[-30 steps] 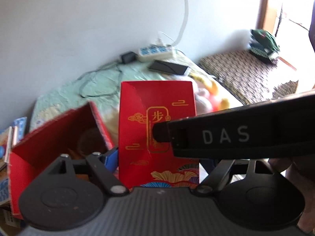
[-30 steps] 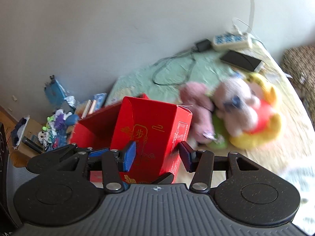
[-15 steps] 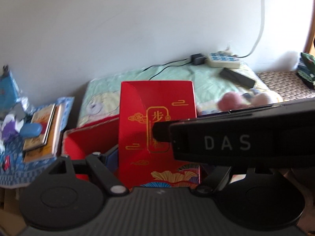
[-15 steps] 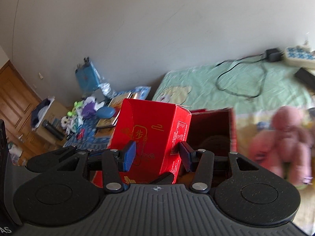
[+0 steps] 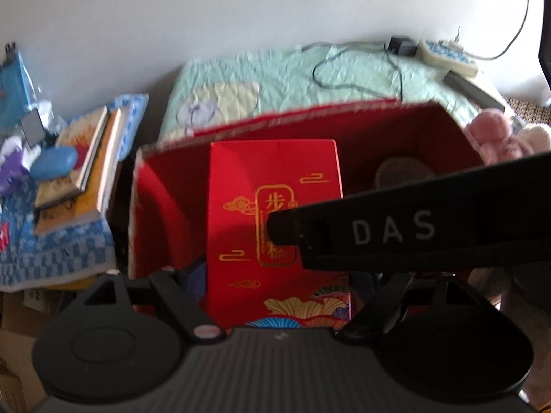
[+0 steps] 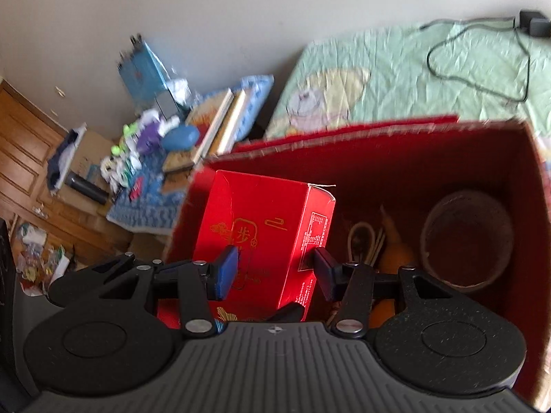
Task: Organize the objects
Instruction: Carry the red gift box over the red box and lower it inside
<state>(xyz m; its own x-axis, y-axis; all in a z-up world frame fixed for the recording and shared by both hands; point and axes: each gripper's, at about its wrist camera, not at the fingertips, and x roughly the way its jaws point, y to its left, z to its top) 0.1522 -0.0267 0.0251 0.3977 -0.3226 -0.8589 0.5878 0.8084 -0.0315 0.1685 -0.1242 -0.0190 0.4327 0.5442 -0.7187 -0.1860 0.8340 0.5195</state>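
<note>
Fig.: red carton [image 6: 261, 230] held over open red box [image 6: 482, 158], not yet set down.
Both grippers clamp the carton: right gripper [image 6: 275, 272], left gripper [image 5: 279, 285]; bowl [image 6: 465, 237] already inside; plush toy [image 5: 489, 134] outside.

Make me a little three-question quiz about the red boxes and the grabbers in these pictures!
1. True or false: both grippers pinch the small red box.
2. What does the small box hang over? A) big red box B) books C) bed
3. Which round thing sits inside the big box?

Key: 1. True: left gripper, right gripper. 2. A. 3. The brown bowl.
</note>
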